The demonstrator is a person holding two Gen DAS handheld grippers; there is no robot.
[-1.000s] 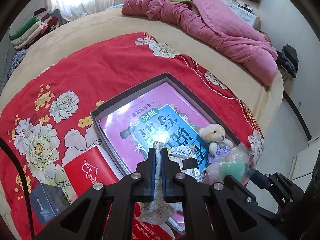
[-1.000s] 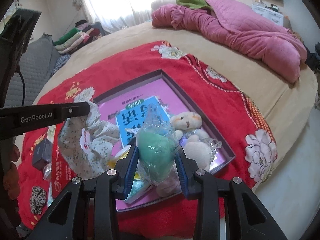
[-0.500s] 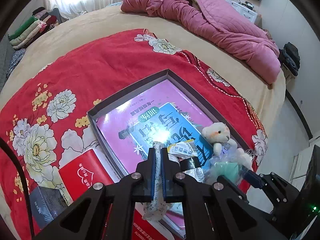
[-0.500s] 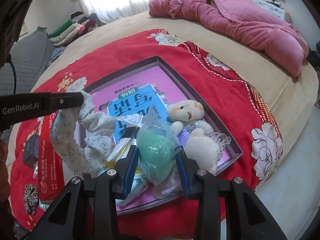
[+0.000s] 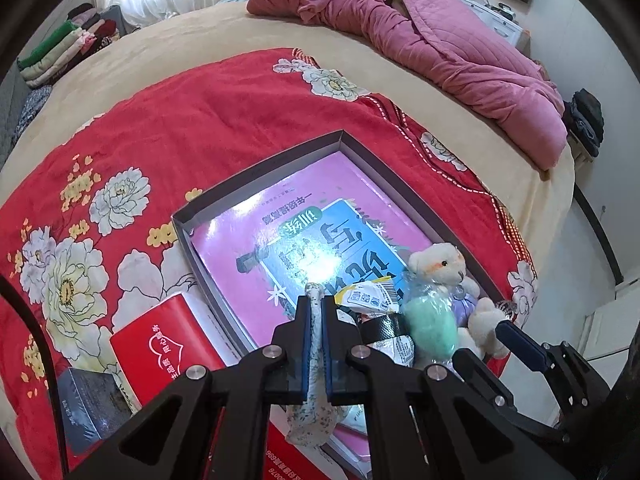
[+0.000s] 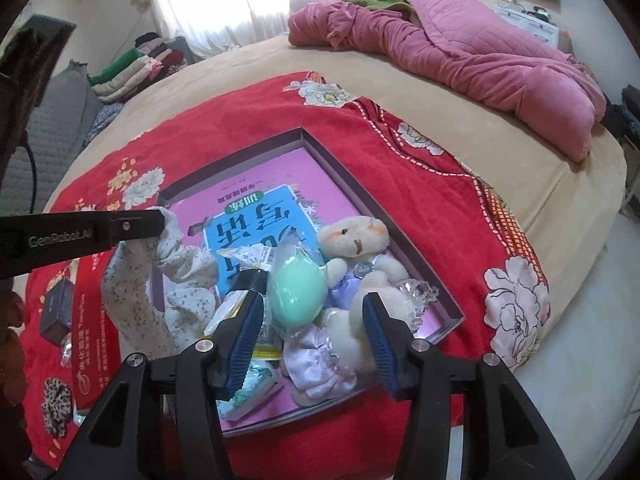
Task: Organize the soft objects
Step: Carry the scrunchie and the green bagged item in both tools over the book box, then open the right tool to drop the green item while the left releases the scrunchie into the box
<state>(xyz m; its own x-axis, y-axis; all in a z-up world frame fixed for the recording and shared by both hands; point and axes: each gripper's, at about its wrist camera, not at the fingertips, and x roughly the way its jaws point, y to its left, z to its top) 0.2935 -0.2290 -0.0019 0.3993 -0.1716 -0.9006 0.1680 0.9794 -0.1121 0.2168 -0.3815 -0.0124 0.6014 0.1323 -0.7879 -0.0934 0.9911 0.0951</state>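
Observation:
My left gripper (image 5: 317, 307) is shut on a pale floral cloth (image 5: 310, 420), which hangs over the near left edge of a shallow dark box (image 5: 344, 136) on the red flowered blanket. In the right wrist view the same cloth (image 6: 132, 300) droops from the left gripper (image 6: 162, 222). My right gripper (image 6: 314, 316) is opening. A mint green egg-shaped soft thing in a clear bag (image 6: 296, 294) lies between its blue pads, and the right pad stands clear of it. It rests in the box against a cream teddy bear (image 6: 356, 236).
The box holds a pink book under a blue one (image 5: 320, 240), plus snack packets (image 5: 368, 298). A red booklet (image 5: 160, 340) and a small dark box (image 5: 92, 408) lie to its left. A pink quilt (image 5: 440, 40) lies across the far bed, and folded clothes (image 5: 60, 52) are stacked at back left.
The right gripper's jaws have spread apart from the bagged green thing, which now sits lower in the box beside the teddy bear. The left gripper still pinches the cloth.

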